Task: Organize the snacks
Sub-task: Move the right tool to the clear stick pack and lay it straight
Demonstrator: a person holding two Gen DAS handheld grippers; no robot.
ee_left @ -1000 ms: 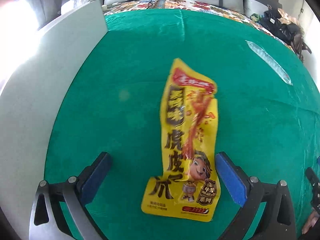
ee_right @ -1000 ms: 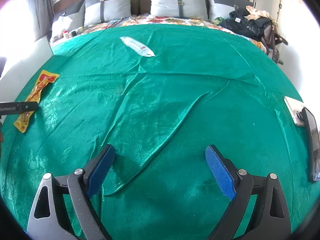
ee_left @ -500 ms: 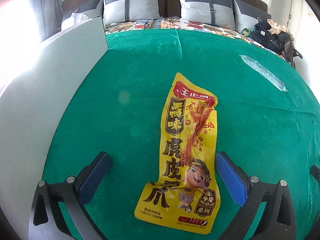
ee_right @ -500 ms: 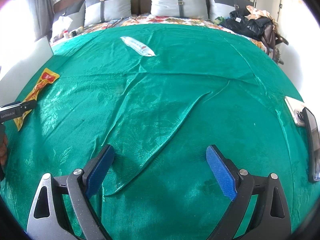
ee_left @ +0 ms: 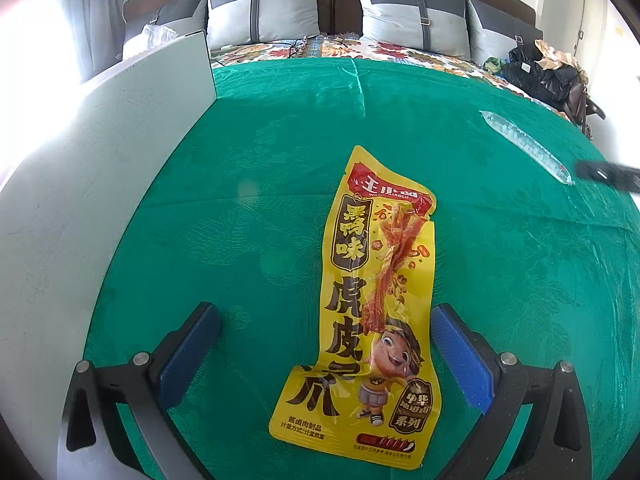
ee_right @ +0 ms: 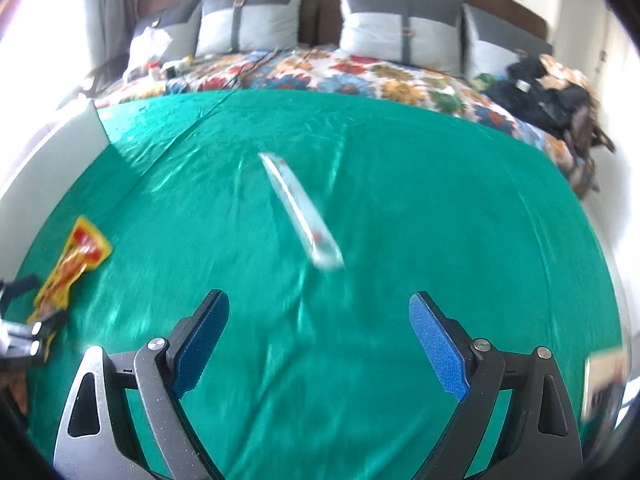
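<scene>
Two snack packs lie on the green cloth [ee_left: 248,208], each in front of one tool. Left tool [ee_left: 325,344]: jaws wide apart, gripping nothing; blue pads on both sides. The yellow snack pack [ee_left: 372,304] lies flat between the pads, running from 6 o'clock up toward 12, red top edge farthest away. Its right edge sits just beside the right pad; whether they touch can't be told. Its left edge is clearly apart from the left pad. Sealed pack, reddish strip of food showing through the clear window on its right side; cartoon boy printed near the bottom.

Clear long pack [ee_left: 524,146] at 2 o'clock in the left view, flat on the cloth, well apart from the yellow pack. A dark blurred object reaches in from the right edge near its lower end; what it is can't be told.

Right tool [ee_right: 319,332]: jaws wide apart, holding nothing. This view is motion-blurred. The clear long pack [ee_right: 300,210] lies ahead at 12 o'clock, slanted, near end pointing toward 1 o'clock, not between the pads. Contents can't be made out beyond a small red spot. The yellow snack pack [ee_right: 74,260] shows at 9 o'clock with part of the left tool over its lower end.

White board [ee_left: 80,184] stands along the cloth at 9 to 10 o'clock. Grey pillows [ee_left: 264,8] against the headboard at 12 o'clock, flowered bedspread [ee_right: 360,72] beyond the cloth. Dark pile of clothes or bags [ee_left: 548,76] at 2 o'clock.
</scene>
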